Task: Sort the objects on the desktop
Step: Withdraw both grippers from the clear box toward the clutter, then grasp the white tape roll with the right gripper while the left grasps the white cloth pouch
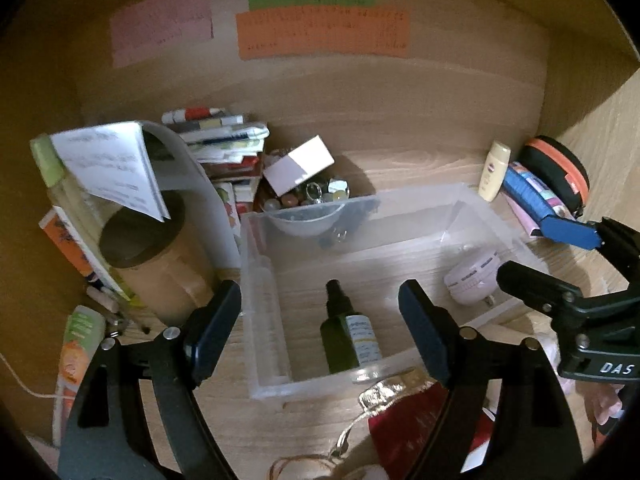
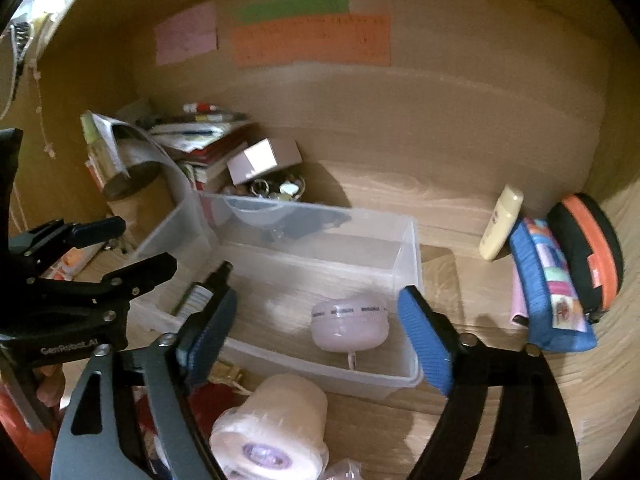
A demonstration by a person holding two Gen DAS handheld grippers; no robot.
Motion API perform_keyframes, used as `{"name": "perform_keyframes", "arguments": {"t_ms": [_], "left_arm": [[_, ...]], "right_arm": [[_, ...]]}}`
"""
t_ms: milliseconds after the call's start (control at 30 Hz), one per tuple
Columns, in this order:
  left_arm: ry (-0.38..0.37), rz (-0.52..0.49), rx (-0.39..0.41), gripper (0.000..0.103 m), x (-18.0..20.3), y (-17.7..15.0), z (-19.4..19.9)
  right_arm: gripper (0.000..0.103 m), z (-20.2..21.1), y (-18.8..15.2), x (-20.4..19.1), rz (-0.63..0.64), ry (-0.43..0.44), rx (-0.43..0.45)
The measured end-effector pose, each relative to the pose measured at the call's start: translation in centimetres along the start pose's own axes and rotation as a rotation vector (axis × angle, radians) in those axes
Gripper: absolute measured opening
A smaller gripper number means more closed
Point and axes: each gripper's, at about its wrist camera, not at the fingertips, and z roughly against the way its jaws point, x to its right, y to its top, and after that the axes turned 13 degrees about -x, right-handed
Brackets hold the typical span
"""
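Observation:
A clear plastic bin [image 1: 256, 248] [image 2: 412, 248] sits mid-desk. Inside lie a dark green dropper bottle [image 1: 342, 332] [image 2: 200, 292] and a round pale pink gadget [image 1: 472, 276] [image 2: 350, 322]. My left gripper [image 1: 320, 332] is open and empty, held over the bin's near edge with the bottle between its fingers in view. My right gripper [image 2: 320, 332] is open and empty, above the pink gadget. It also shows at the right of the left wrist view [image 1: 560, 256]. A wrapped paper roll [image 2: 272, 428] lies just below the right gripper.
Stacked books [image 1: 224, 148], a tan jar [image 1: 156, 264] and a bowl of trinkets [image 1: 308, 200] with a white box [image 1: 300, 164] crowd the back left. A cream bottle [image 1: 494, 172], blue pouch [image 2: 552, 288] and black-orange case [image 2: 588, 248] stand right. A red bag [image 1: 412, 424] lies near.

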Motion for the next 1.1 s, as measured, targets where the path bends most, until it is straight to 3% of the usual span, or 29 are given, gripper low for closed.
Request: {"name": "perform_keyframes", "arguments": {"t_ms": [267,367,533,833,967,1100], "left_arm": [[0.024,0.014,0.051,0.083,-0.4,-1.5,3.9],[0.027,0.02,0.062,0.097,-0.8,-2.4,5.1],[0.032,0.031,0.077,0.098,-1.4,-4.4,6.9],[0.031,0.06,-0.009,0.101,-1.5,-8.3,6.4],[0.047,0.095,-0.082,0.101,-1.3,-10.0,4.6],[0.007,0.136,-0.159,0.101,-0.7,-11.8,3.4]], "right_arm": [[0.088,3.9,-1.3,-0.3,-0.015,0.001,0.059],[0.089,5.1,-2.0,-0.4,-0.027,0.008,0.069],[0.089,6.5,-3.3,-0.3,-0.042,0.008,0.077],[0.091,6.5,-5.8,-0.4,-0.06,-0.015,0.05],[0.092,5.1,-6.9,-0.2,-0.093,0.023,0.002],[0.092,2.7,-7.8,-0.3,-0.117,0.056,-0.057]]}}
